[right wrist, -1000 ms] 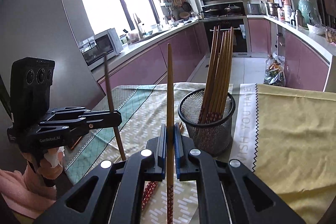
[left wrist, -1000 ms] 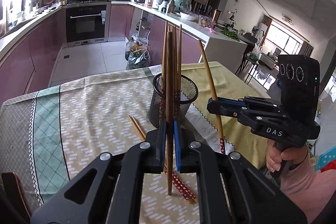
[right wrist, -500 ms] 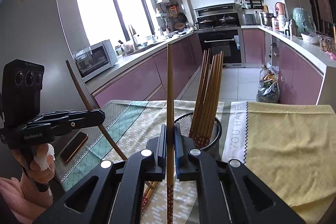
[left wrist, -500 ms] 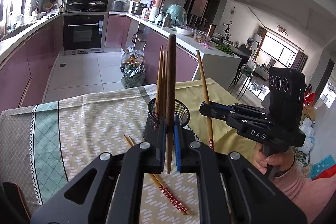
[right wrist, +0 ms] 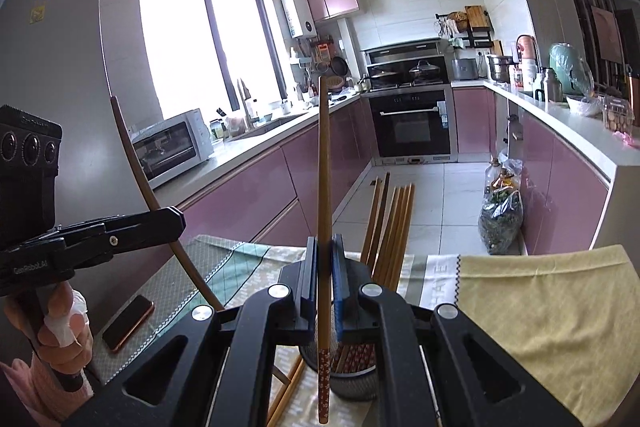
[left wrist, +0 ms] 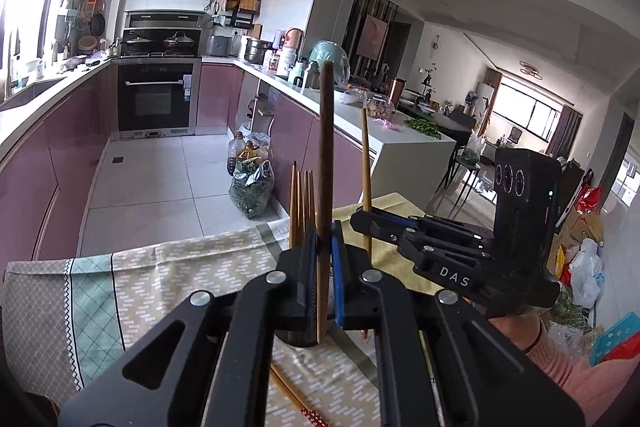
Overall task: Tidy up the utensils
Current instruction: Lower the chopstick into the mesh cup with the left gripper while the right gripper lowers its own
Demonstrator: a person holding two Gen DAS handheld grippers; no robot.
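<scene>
My left gripper [left wrist: 323,251] is shut on a dark brown chopstick [left wrist: 325,155] that stands upright. In the right wrist view the left gripper [right wrist: 176,223] shows at the left, its chopstick [right wrist: 132,163] leaning. My right gripper [right wrist: 325,259] is shut on a lighter chopstick [right wrist: 324,167], held upright with its red patterned end down. From the left wrist view the right gripper [left wrist: 360,221] is just right of mine. The black mesh holder [right wrist: 356,383] sits below both grippers with several chopsticks [right wrist: 392,227] in it. Two loose chopsticks [right wrist: 288,395] lie on the table.
A patterned tablecloth [left wrist: 160,279] covers the table, with a yellow cloth [right wrist: 540,307] on its right side. A phone [right wrist: 128,321] lies near the left edge. A hand [right wrist: 60,331] grips the left handle. Kitchen counters and floor lie beyond the table.
Both grippers have risen with their chopsticks still clamped. The mesh holder has dropped low in both views and is now largely hidden behind the jaws.
</scene>
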